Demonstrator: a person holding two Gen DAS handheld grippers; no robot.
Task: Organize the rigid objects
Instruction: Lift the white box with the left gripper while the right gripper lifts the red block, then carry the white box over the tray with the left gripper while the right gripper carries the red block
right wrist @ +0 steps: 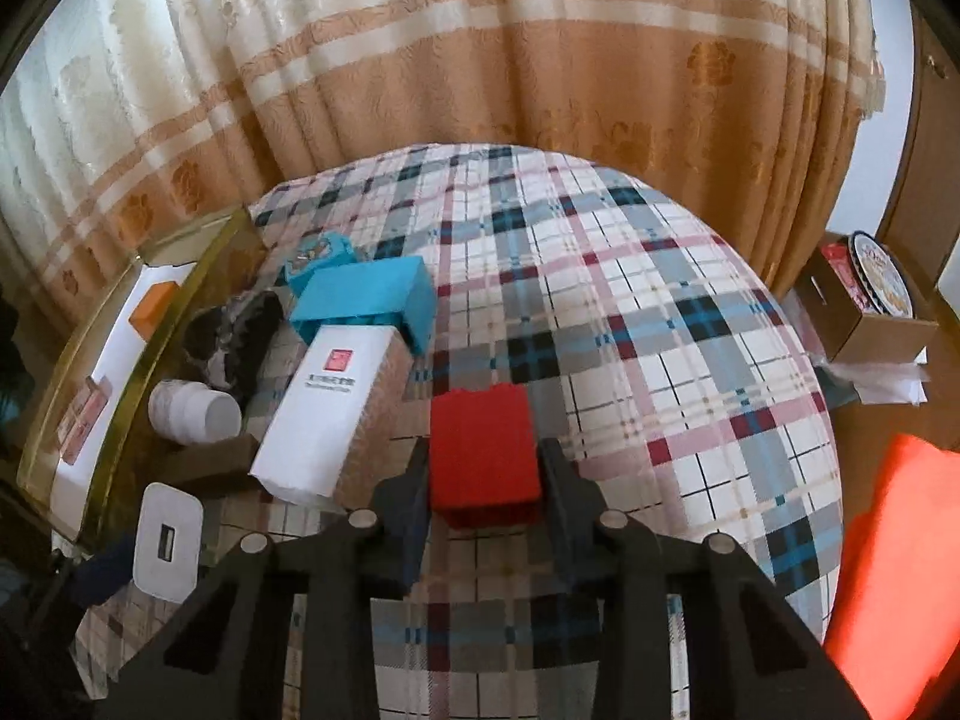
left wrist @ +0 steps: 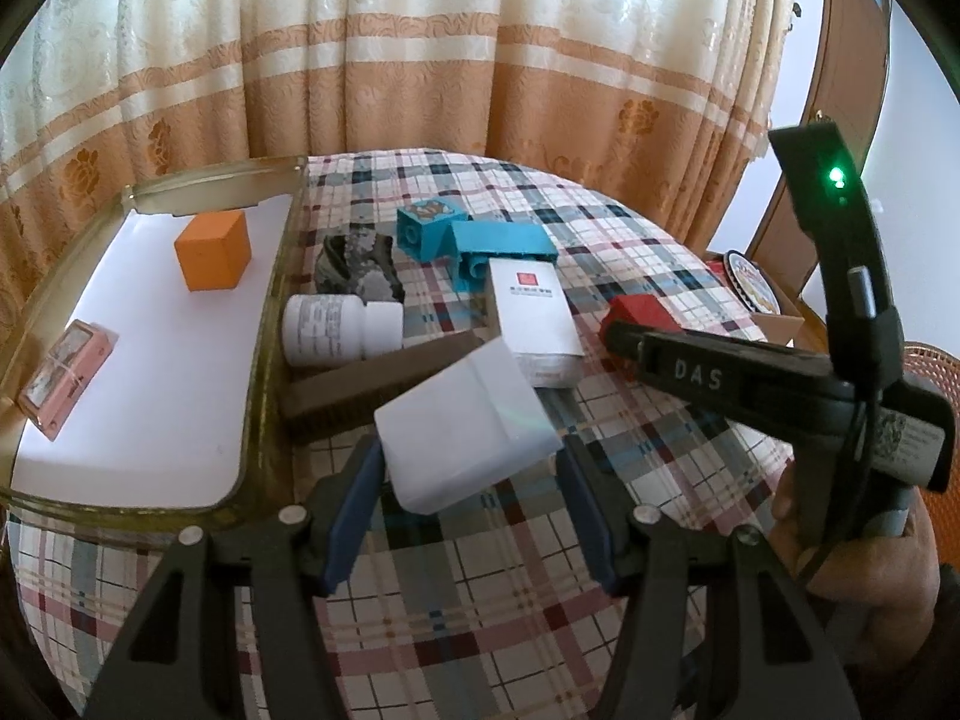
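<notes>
My left gripper is shut on a white charger block, held above the plaid tablecloth; the same white charger block shows its USB port in the right wrist view. My right gripper is shut on a red toy brick; part of that red toy brick shows past the right gripper's body. On the cloth lie a white carton, two teal bricks, a white pill bottle, a dark crumpled object and a brown bar.
A glass-rimmed tray with a white floor stands at the left, holding an orange cube and a pink case. A curtain hangs behind the table. A cardboard box with a round tin sits off the right edge.
</notes>
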